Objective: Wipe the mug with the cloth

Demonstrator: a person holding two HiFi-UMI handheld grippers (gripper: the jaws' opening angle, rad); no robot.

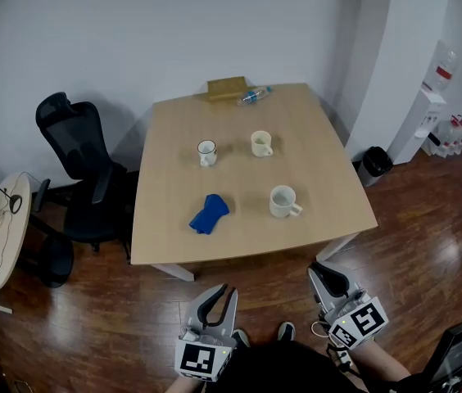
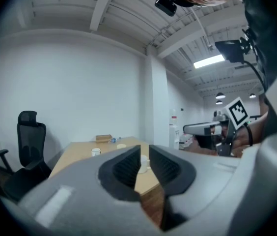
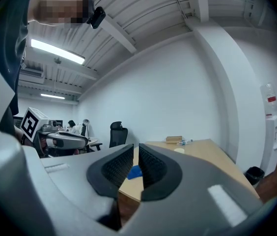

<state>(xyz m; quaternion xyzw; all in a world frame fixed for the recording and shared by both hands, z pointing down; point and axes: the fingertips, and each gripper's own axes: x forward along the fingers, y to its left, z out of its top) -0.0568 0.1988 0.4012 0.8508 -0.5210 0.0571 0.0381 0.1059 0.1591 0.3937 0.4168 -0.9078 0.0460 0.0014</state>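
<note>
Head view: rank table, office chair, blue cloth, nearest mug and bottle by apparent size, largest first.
1. table
2. black office chair
3. blue cloth and nearest mug: look about alike, so no ranking between them
4. bottle: looks smallest, but it lies at the far edge, so distance may shrink it

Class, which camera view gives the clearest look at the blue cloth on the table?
The head view: the blue cloth lies whole and unobstructed on the table, near its front edge. The right gripper view shows only a blue sliver of it, far off beyond its jaws. The left gripper view shows none of it.
</note>
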